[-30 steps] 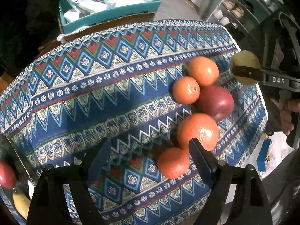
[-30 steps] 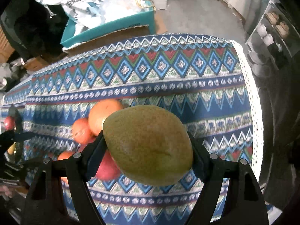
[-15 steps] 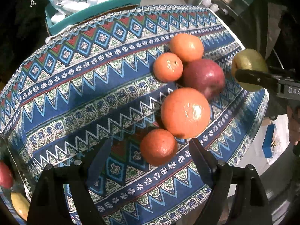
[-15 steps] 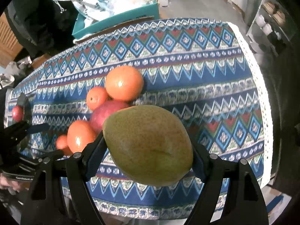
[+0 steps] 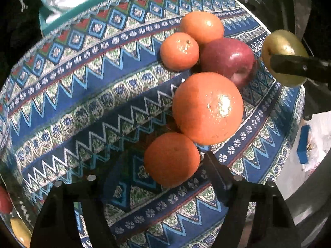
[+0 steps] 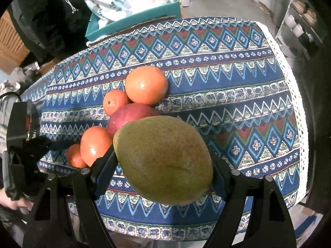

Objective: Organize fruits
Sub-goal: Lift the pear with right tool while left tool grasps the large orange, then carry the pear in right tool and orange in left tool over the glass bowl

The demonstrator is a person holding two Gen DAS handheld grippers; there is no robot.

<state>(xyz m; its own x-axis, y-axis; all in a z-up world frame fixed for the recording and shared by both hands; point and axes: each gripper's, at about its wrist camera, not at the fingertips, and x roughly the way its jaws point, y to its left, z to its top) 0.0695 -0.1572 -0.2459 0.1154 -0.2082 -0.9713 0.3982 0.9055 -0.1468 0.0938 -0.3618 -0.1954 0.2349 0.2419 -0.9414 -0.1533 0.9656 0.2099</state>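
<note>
While the pear (image 6: 163,161) is clamped in the right gripper (image 6: 161,165) above the surface (image 6: 227,82), the left gripper (image 5: 153,177), jaws apart, should be lowered squarely around the small orange (image 5: 171,159) at 6 o'clock of the heap.

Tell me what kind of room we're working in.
Probably a home storage or utility area, not a tidy kitchen: a table under a patterned cloth, a teal box stuffed with bags behind it, bare concrete floor, and a shelf of jars.
</note>
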